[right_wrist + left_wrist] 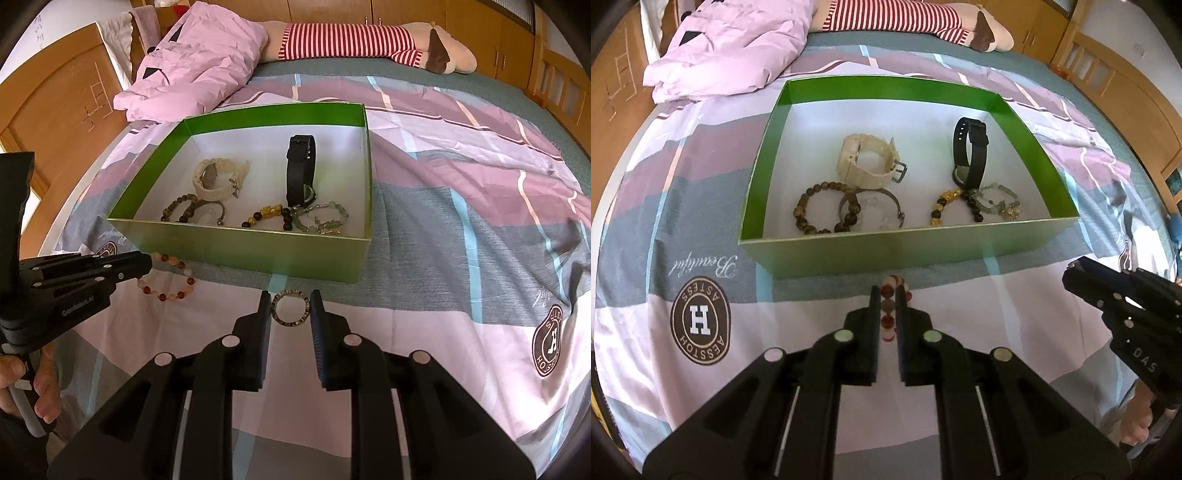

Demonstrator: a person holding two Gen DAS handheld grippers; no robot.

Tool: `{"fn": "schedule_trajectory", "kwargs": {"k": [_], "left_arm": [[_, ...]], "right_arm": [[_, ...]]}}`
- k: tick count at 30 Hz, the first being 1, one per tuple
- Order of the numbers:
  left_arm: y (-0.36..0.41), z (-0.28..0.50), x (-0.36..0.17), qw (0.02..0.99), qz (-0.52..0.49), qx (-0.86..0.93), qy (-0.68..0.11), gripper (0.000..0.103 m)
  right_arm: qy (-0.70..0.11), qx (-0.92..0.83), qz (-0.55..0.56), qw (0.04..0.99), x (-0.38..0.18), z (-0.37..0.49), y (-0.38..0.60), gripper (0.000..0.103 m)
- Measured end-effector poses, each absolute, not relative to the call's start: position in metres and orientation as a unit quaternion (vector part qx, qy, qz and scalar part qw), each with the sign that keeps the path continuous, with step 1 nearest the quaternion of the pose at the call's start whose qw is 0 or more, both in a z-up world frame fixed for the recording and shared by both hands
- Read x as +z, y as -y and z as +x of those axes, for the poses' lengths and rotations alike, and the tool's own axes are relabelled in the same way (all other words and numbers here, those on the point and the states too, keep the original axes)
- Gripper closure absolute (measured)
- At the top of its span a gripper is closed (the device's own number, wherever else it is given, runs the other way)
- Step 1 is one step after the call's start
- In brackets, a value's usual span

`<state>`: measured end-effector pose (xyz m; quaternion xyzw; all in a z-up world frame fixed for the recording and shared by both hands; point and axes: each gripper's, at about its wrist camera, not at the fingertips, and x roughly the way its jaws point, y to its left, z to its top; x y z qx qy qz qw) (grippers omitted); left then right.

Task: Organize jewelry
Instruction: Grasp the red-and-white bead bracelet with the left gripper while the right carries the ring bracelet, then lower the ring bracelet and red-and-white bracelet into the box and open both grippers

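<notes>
A green box (827, 251) with a white floor sits on the bed and holds a cream watch (868, 160), a black watch (971, 151) and several bead bracelets (827, 212). My left gripper (887, 295) is shut on a red and white bead bracelet (168, 278) just in front of the box. My right gripper (290, 301) is shut on a round metal ring (290, 308) in front of the box (258, 247); it also shows in the left wrist view (1078, 273).
A pink quilt (199, 59) and a striped plush toy (369, 38) lie at the far end of the bed. Wooden bed frame and cabinets (55, 122) surround the patterned sheet (461, 221).
</notes>
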<state>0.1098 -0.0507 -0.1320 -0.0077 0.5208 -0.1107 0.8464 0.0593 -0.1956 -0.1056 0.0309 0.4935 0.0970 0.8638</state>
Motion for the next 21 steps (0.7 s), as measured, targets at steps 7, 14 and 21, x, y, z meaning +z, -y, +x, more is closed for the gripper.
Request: {"fn": "schedule_trajectory", "kwargs": {"k": [7,14,21], "left_arm": [[0.044,0.104,-0.086,0.869,-0.026,-0.126,-0.478,0.096],[0.04,0.127,-0.049,0.887,-0.036,-0.124,-0.443,0.096],[0.038,0.168,-0.056,0.888,-0.055,-0.119,-0.44,0.096]], "right_arm": [[-0.477,0.108,0.039,0.871,-0.089,0.057,0.193,0.082],[-0.436,0.12,0.018,0.892,-0.05,0.08,0.177,0.082],[-0.434,0.109,-0.028,0.894,-0.057,0.125,0.158,0.082]]}}
